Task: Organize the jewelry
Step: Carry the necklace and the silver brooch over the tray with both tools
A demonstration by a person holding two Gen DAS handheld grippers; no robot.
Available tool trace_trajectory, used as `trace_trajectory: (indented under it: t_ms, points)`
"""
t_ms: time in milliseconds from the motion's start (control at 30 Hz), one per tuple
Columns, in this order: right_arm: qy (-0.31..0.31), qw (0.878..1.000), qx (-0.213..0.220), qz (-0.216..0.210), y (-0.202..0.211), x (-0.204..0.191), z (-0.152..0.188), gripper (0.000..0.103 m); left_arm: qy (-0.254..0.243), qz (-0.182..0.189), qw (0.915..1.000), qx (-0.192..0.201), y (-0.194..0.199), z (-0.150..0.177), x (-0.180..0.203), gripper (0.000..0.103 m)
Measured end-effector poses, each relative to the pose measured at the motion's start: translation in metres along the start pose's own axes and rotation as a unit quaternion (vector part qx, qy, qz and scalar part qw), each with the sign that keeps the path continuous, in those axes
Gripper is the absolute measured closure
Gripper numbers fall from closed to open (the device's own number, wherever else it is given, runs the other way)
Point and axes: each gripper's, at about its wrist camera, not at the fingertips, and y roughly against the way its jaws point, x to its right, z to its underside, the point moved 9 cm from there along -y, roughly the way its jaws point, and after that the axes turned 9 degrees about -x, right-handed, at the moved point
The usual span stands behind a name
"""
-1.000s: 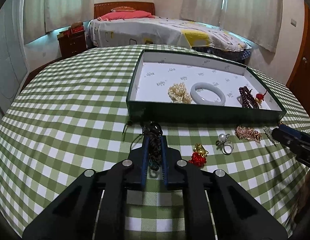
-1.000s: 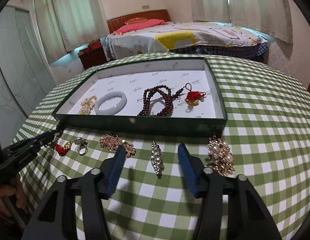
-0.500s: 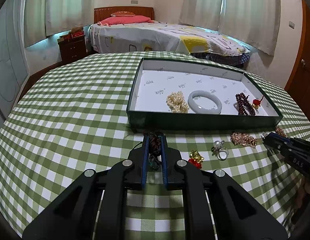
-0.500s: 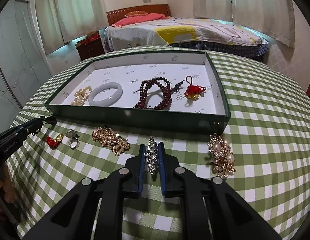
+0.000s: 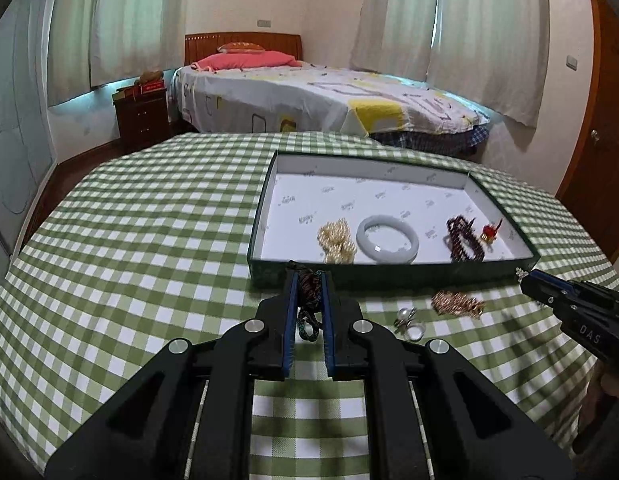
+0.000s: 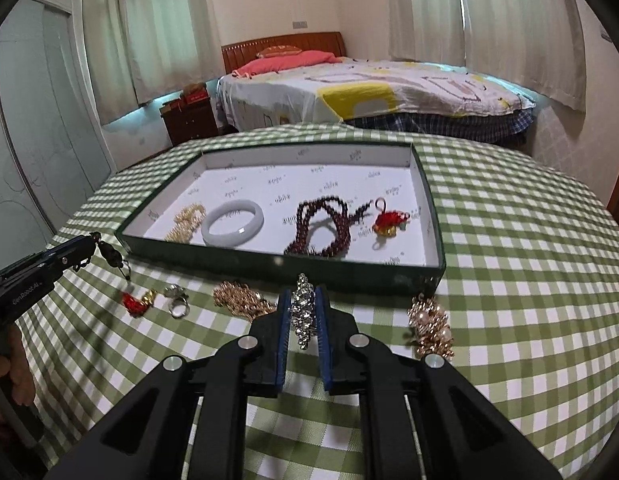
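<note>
My left gripper (image 5: 308, 280) is shut on a dark braided bracelet (image 5: 308, 300) and holds it above the table, just before the near wall of the green tray (image 5: 389, 276). My right gripper (image 6: 302, 296) is shut on a rhinestone brooch (image 6: 303, 314), lifted near the tray's front wall (image 6: 309, 266). In the tray lie a pearl strand (image 6: 185, 222), a white jade bangle (image 6: 232, 223), a dark red bead necklace (image 6: 321, 228) and a red knot charm (image 6: 389, 222).
On the checked cloth before the tray lie a red and gold charm (image 6: 137, 302), a pearl ring (image 6: 177, 300), a gold chain (image 6: 241, 300) and a pearl and gold cluster (image 6: 431, 326). A bed (image 5: 329, 96) and nightstand (image 5: 141, 118) stand behind the round table.
My right gripper closed on the rhinestone brooch and lifted it. My left gripper rose with the braided bracelet and drew level with the tray's front wall.
</note>
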Motion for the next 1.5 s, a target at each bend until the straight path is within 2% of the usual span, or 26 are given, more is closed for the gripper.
trace_trajectory:
  t_ms: [233, 467, 600, 833, 1100, 1500]
  points:
    - [0.002, 1.000, 0.028, -0.003, 0.015, -0.003, -0.022, 0.090, -0.003, 0.014, 0.9993, 0.035, 0.019, -0.031, 0.011, 0.091]
    - [0.007, 0.998, 0.060, -0.005, 0.021, -0.003, -0.060, 0.090, -0.010, 0.024, 0.9975, 0.065, 0.017, -0.069, 0.023, 0.091]
    - [0.008, 0.997, 0.076, -0.006, 0.018, 0.000, -0.082, 0.090, -0.009, 0.028, 0.9971, 0.071, 0.003, -0.091, 0.025, 0.092]
    - [0.007, 0.996, 0.087, 0.006, -0.007, 0.011, -0.110, 0.090, -0.002, 0.027, 0.9984, 0.049, -0.048, -0.117, 0.022, 0.092]
    - [-0.014, 0.999, 0.044, 0.022, -0.061, 0.035, -0.115, 0.090, -0.001, 0.013, 0.9999, 0.002, -0.111, -0.116, 0.012, 0.092]
    - [-0.032, 0.997, -0.050, 0.042, -0.112, 0.053, -0.108, 0.090, -0.008, 0.006, 0.9975, -0.070, -0.154, -0.104, 0.010, 0.091]
